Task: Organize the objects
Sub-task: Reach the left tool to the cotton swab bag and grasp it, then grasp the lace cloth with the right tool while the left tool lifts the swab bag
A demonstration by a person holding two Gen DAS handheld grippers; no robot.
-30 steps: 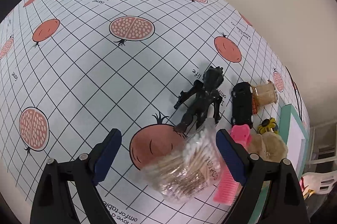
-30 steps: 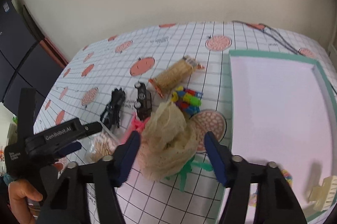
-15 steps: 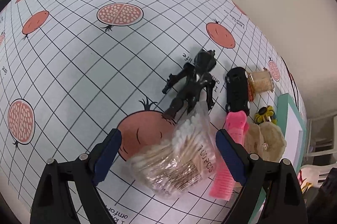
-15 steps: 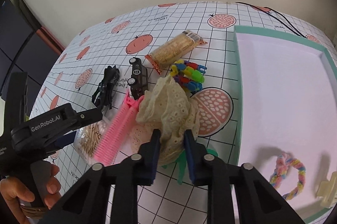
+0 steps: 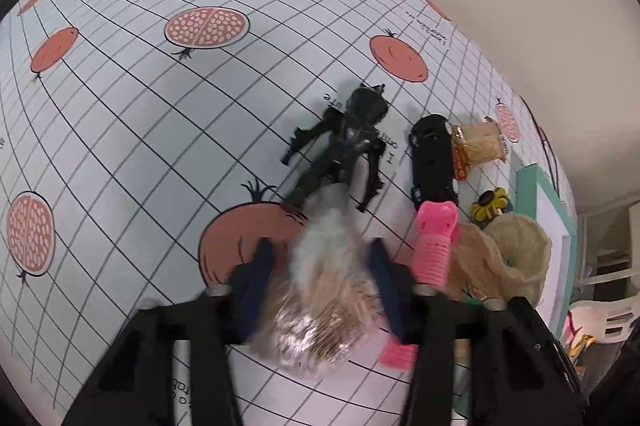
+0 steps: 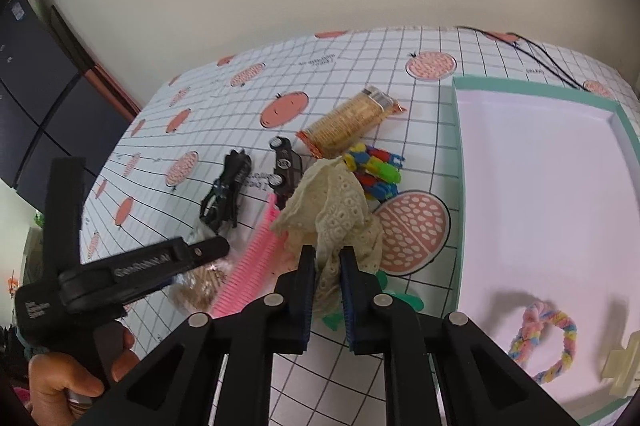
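Right gripper (image 6: 325, 290) clenched on lace (image 6: 332, 210); left gripper (image 5: 320, 290) clamped swab bag (image 5: 324, 290). Risk: trailing lace dragging comb (image 6: 248, 266); slick bag slipping.

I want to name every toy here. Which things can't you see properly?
- Green thing, right wrist view: mostly under the lace cloth and right gripper.
- Cotton swab bag, left wrist view: blurred.
- Cream clip, right wrist view: cut by the edge.
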